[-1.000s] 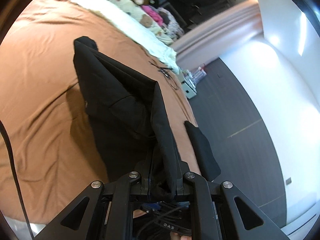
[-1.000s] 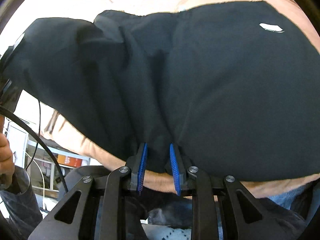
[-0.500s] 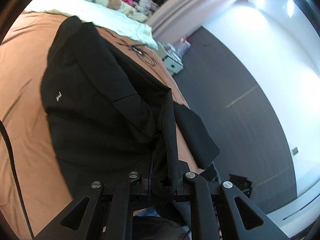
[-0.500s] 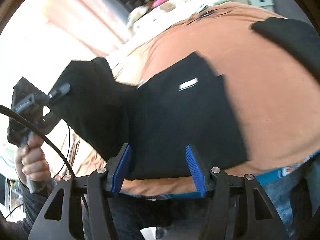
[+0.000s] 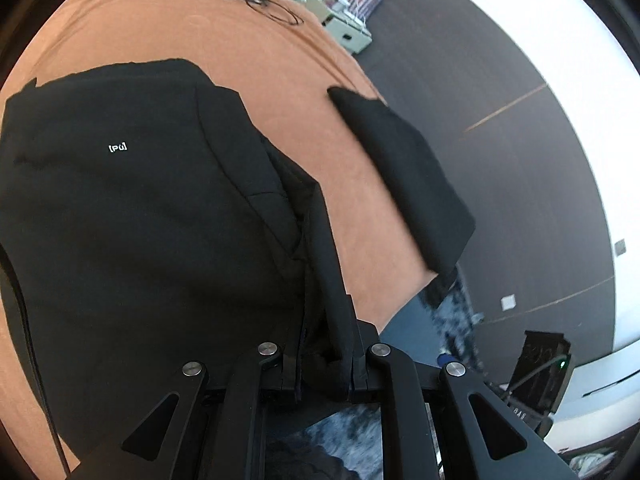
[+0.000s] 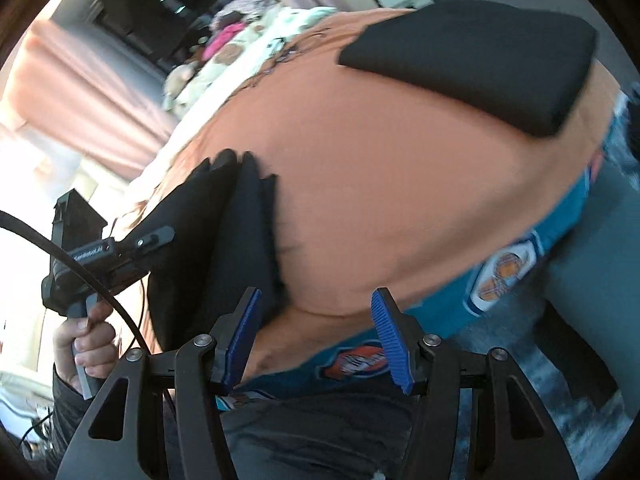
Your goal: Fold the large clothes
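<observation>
A large black garment [image 5: 140, 220] with a small white logo lies folded on the orange bed sheet [image 5: 240, 48]. My left gripper [image 5: 324, 364] is shut on a thick fold at the garment's near right edge. In the right wrist view the same garment [image 6: 224, 232] hangs at the left, with my left gripper [image 6: 156, 236] and its hand beside it. My right gripper [image 6: 316, 332] is open and empty, with blue pads [image 6: 390, 340], over the bed's near edge.
A second folded black garment [image 5: 404, 172] lies near the bed's right edge; it also shows in the right wrist view [image 6: 476, 60]. Cables [image 5: 260, 0] lie far on the sheet. Dark floor [image 5: 500, 100] and white wall are to the right. Pillows and soft toys [image 6: 224, 60] sit at the bed's head.
My right gripper let go of the garment, opened wide and swung right toward the bed edge. The garment settled flatter on the sheet, and my left gripper still holds its fold.
</observation>
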The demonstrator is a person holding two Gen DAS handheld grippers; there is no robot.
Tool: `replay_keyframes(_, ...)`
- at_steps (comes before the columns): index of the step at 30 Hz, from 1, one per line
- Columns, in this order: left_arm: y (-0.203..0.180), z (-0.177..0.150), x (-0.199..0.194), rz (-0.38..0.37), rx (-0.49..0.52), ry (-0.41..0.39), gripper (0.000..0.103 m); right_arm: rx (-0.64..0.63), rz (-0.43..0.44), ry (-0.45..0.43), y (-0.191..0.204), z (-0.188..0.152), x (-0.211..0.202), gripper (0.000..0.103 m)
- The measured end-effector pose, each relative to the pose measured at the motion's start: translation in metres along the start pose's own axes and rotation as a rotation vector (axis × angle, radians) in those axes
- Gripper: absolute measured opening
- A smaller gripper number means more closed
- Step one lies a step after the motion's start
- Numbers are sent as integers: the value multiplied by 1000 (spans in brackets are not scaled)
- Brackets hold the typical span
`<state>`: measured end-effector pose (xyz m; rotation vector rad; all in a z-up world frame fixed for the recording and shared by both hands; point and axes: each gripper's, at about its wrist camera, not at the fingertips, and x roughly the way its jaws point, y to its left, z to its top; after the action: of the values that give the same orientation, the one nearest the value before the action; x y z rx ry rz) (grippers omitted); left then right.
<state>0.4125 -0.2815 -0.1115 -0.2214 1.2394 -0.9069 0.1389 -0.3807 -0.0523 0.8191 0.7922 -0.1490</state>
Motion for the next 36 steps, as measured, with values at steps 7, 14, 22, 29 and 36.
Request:
replay_keyframes(7,-9,-8,11,42,60,61,19,12,22,24,7,-10,-10,55)
replay_keyframes(14,-23,-11,-18,-21,97,-4,76,-56,132,44,35,-4,-1,67)
replay_keyframes(22,27,-23,-65,117,32,-73,76,-88,228,106,58,24,35,68)
replay_keyframes(29,89,-43,-81,210,-100,-74,76,-133,212,159,77,43,80,68)
replay_keyframes(36,118,-61,-72,257,-158,-36,76,-147,178,157,72,56,98,13)
